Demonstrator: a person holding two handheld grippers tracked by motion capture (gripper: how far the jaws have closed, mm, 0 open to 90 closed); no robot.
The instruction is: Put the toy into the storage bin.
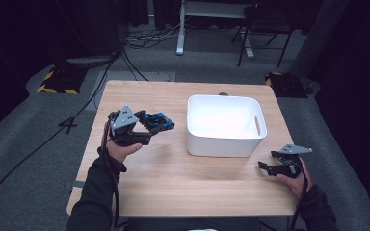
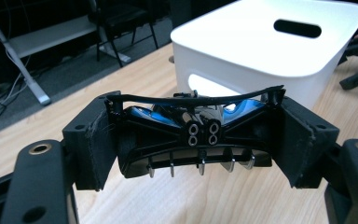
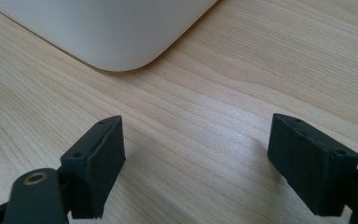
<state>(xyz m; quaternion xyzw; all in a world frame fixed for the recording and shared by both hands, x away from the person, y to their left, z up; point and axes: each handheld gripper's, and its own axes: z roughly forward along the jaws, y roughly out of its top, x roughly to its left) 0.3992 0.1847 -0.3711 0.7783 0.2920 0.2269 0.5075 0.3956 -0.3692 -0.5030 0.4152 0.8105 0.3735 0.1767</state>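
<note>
Left claw (image 1: 150, 126): closed on a black-and-blue toy car (image 1: 158, 120), its pads pressed against the two ends of the car; in the left gripper view the car (image 2: 193, 135) spanned the gap between the pads, its underside with small metal prongs turned toward the camera.
Toy car: held clear above the worktop (image 1: 183, 187), left of the white bin (image 1: 225, 126) and near the bin's left wall; nothing of it touched the wood.
Left hand (image 1: 121, 150): gripped its tool from below, dark sleeve coming in from the bottom edge of the high view.
Right claw (image 1: 265, 166): wide open and holding nothing; in the right gripper view bare wood lay between the two black pads (image 3: 98, 163).
Right hand (image 1: 294, 180): low over the worktop's right side, just beside the bin's near right corner, the claw pointed toward the bin.
White bin: upright on the far right half of the worktop, open top, slot handle in its right wall; its inside looked bare in the high view.
Worktop: pale wood, standing on grey carpet.
</note>
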